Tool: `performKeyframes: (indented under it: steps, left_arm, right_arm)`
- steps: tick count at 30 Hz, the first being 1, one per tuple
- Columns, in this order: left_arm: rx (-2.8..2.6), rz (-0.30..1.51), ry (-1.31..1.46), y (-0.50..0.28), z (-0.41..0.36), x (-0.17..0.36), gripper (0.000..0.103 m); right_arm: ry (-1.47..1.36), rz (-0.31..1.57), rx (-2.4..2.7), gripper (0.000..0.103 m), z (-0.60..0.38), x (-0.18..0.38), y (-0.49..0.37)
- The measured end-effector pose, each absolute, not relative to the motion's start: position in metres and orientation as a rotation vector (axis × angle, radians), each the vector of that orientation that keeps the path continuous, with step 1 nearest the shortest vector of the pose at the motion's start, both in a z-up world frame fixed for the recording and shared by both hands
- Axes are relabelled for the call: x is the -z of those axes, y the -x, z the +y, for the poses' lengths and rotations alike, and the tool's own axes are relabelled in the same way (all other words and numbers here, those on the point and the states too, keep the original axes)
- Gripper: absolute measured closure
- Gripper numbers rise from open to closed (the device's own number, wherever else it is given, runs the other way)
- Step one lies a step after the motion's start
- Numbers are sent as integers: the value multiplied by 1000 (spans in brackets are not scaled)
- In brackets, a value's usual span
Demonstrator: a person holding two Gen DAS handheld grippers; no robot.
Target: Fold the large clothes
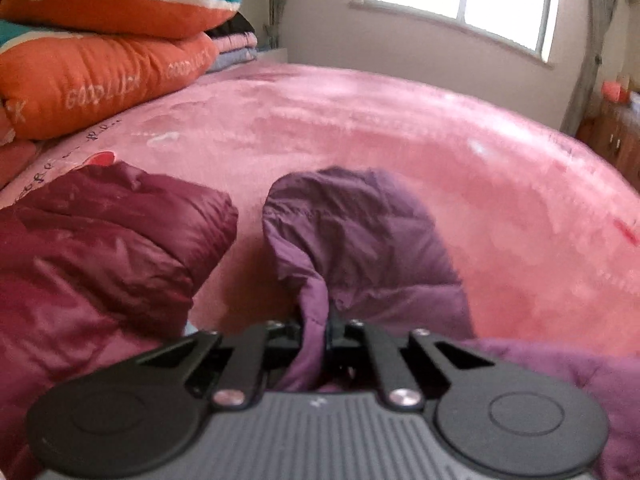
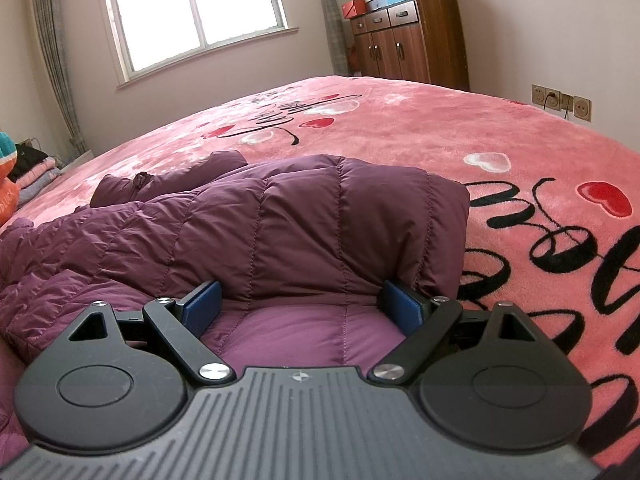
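Left gripper [image 1: 316, 326]: fingers pinched together on a fold of the purple down jacket [image 1: 360, 232].
Right gripper [image 2: 300, 304]: fingers spread wide, blue ribbed pads [image 2: 200, 300] against the quilted jacket [image 2: 280, 224], gripping nothing.
Jacket: puffy, stitched in channels, lying crumpled on the bed [image 2: 440, 128].
Neighbour: a glossy maroon padded coat [image 1: 100, 240] beside it.
Bedspread: pink plush, red and white hearts, black script.
Writing: "GOODLUCK" on stacked orange quilts [image 1: 100, 76].

Open blanket ahead, bulk at the left edge

Past the purple jacket [image 2: 280, 224], the pink blanket [image 2: 460, 132] lies bare to its far edge; stacked orange quilts [image 1: 96, 76] block the left edge, and a maroon jacket [image 1: 100, 248] crowds just beside the purple one.
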State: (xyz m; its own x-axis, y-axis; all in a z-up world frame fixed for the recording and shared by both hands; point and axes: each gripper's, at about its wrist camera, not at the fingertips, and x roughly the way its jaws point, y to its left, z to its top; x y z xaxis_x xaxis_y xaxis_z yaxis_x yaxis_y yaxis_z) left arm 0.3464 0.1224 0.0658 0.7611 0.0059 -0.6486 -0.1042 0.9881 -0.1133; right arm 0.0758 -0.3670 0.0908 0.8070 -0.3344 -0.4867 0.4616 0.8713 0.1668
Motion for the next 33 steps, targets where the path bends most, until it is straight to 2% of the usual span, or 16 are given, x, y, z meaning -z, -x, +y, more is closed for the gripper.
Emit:
performKeyframes:
  steps: [12, 21, 27, 33]
  left_arm:
    - [100, 497, 339, -295, 103, -172, 100]
    - [401, 409, 328, -234, 4, -235, 100]
    - [583, 390, 204, -197, -82, -243, 100]
    - [698, 480, 57, -172, -157, -200, 99]
  right_arm:
    - [-285, 476, 434, 0, -367, -91, -82]
    - [-295, 484, 430, 0, -369, -92, -86]
    - [-351, 464, 404, 0, -377, -93, -82]
    - [-535, 402, 325, 0, -399, -93, -70]
